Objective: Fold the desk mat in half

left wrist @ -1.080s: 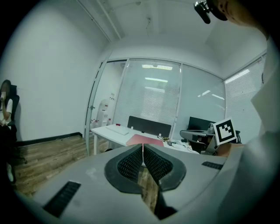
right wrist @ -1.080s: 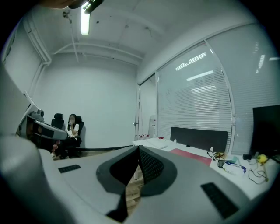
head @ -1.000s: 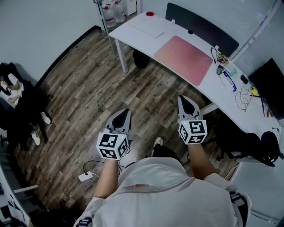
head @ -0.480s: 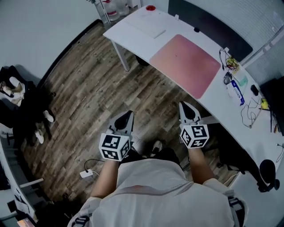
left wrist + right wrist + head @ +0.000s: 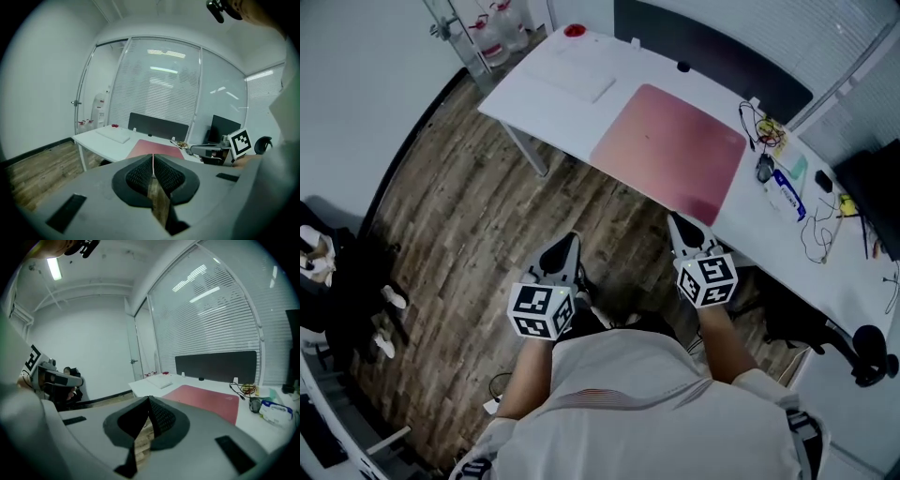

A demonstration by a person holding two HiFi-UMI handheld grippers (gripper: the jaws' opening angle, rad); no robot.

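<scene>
I am holding my left gripper and right gripper with jaws pressed together, gripping nothing, short of the desk's near edge. The mat is lying flat along that edge.

1. A white counter stands on a plank floor.
2. A pink mat lies flat by its front edge.
3. A white pad and a small red item lie left of the mat.
4. Cables lie to its right.

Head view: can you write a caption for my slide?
Left gripper and right gripper, both shut, face the flat pink desk mat.
</scene>
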